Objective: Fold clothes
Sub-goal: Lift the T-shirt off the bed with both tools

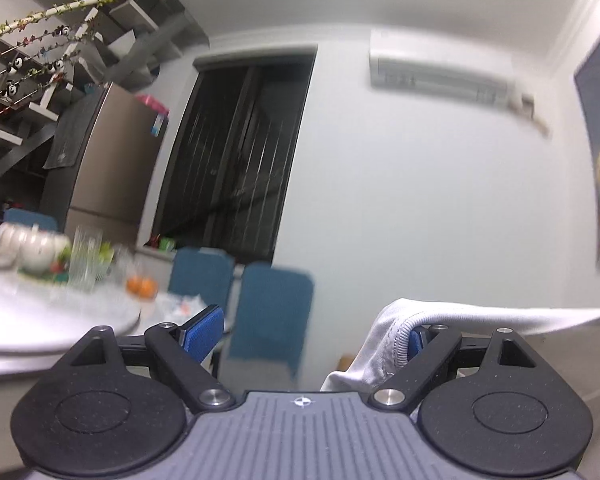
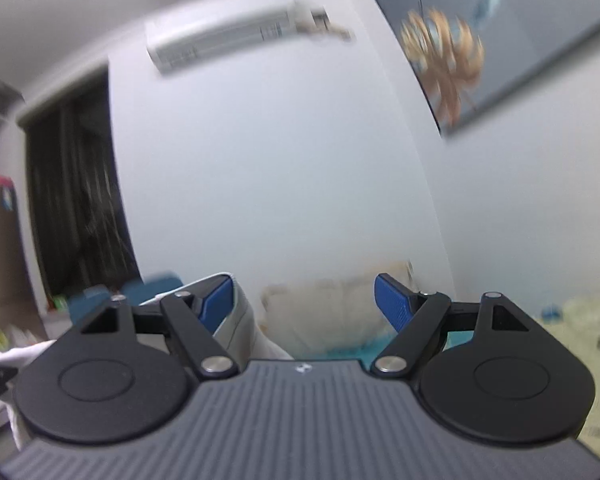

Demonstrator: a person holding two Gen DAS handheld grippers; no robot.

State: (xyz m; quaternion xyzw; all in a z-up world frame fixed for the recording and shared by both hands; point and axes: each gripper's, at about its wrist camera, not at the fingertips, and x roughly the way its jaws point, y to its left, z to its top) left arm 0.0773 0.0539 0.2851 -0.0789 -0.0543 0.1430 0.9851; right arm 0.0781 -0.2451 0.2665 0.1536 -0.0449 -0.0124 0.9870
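Currently I read both claws as pointing level at the wall [image 1: 440, 200], w/ fast-motion blur in both views.

L claw [image 1: 316, 330]: jaws spread wide. Left pad [image 1: 204, 332] is bare, nothing on it. White cloth [image 1: 392, 344] is draped over the right finger; its ribbed hem wraps around the blue pad, which is mostly hidden. Cloth hangs down past the linkage and also stretches off to the right edge of frame. Nothing spans the gap btw the pads, so no pinch: cloth is hooked on one finger only.

R claw [image 2: 304, 304]: jaws likewise spread wide. Right pad [image 2: 392, 308] is bare. Left pad [image 2: 216, 304] has light cloth [image 2: 240, 328] just behind and beside it, running down under the claw body. Cannot tell if the cloth touches that pad or only hangs past it. Gap btw the pads shows only background. More white fabric shows at the far left edge of the R view, low.

Background, L view: AC unit [image 1: 440, 76] high on the wall, dark doorway [image 1: 236, 152], blue chairs [image 1: 272, 312], table [image 1: 40, 328] w/ glasses and oranges at left. R view: same AC unit, a framed picture [image 2: 500, 40] upper right.

Task item location: white cloth is up at claw height, hung on the L claw's right finger and next to the R claw's left finger.
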